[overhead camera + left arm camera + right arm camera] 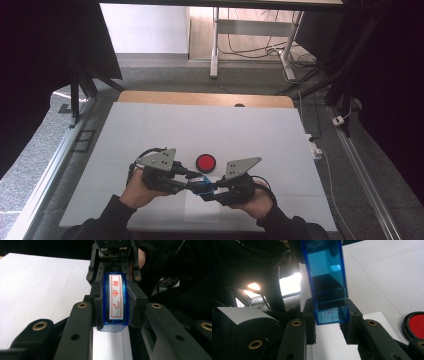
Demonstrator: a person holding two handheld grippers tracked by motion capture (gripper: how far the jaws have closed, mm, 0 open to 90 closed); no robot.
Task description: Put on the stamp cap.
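The left gripper is pinching one end of a blue transparent stamp, its jaws pressing on the two long side walls, as the left gripper view shows. The right gripper is clamping the opposite end of the same stamp, so both are holding it above the white desk, at about 6 o'clock of the desk in the high view. A red ink pad is lying on the desk at 12 o'clock from the stamp, close but apart.

Risks noted:
- Both grippers are bearing on smooth plastic; any uneven pull is likely to make one end slip out.
- If the hands are pulling apart to open the casing, a sudden release could fling a part off the desk.
- The stamp face with red characters is sitting exposed; contact with a jaw could smear it.
- Excess squeeze could crack the thin walls.
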